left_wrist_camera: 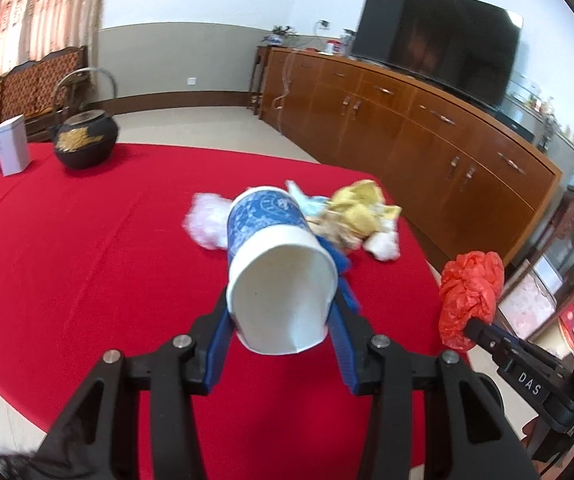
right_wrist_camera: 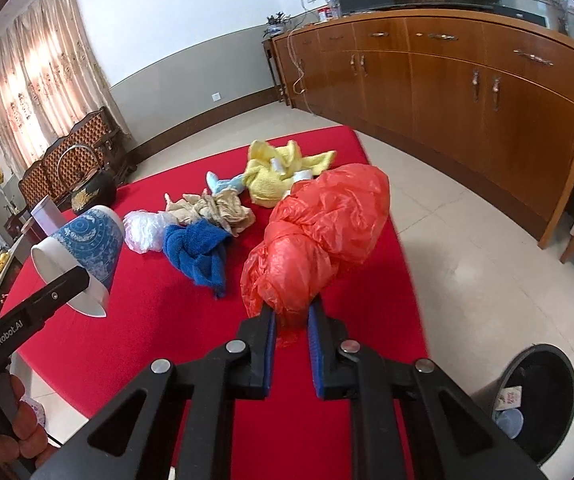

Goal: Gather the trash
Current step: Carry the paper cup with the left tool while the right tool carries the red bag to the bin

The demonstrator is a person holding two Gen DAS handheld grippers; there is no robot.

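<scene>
- The left tool point(left_wrist_camera: 283, 304) has its blue pads closed partway on the blue-patterned white paper cup point(left_wrist_camera: 279, 268), which lies sideways at the centre of the left wrist frame with its open mouth toward the camera, lifted clear of the red-clothed surface point(left_wrist_camera: 87, 260).
- I judge the cup light and thin-walled: it crushes easily, so a gentle squeeze across the body near the rim suits it.
- The right tool point(right_wrist_camera: 291, 316) is pinched nearly shut on the tail of the crumpled red plastic bag point(right_wrist_camera: 319, 236), held at the centre of the right wrist frame.
- The bag looks weightless, soft and slick; a bunched fold is the safest hold, since a single layer could slide out.
- On the surface beyond lie a clear plastic wad point(right_wrist_camera: 143, 230), a blue knitted cloth point(right_wrist_camera: 201, 256), a beige crumpled cloth point(right_wrist_camera: 217, 210) and a yellow knitted cloth point(right_wrist_camera: 275, 172), all limp.
- A black round bin point(right_wrist_camera: 543, 396) sits at the lower right of the right wrist frame, on the floor.
</scene>
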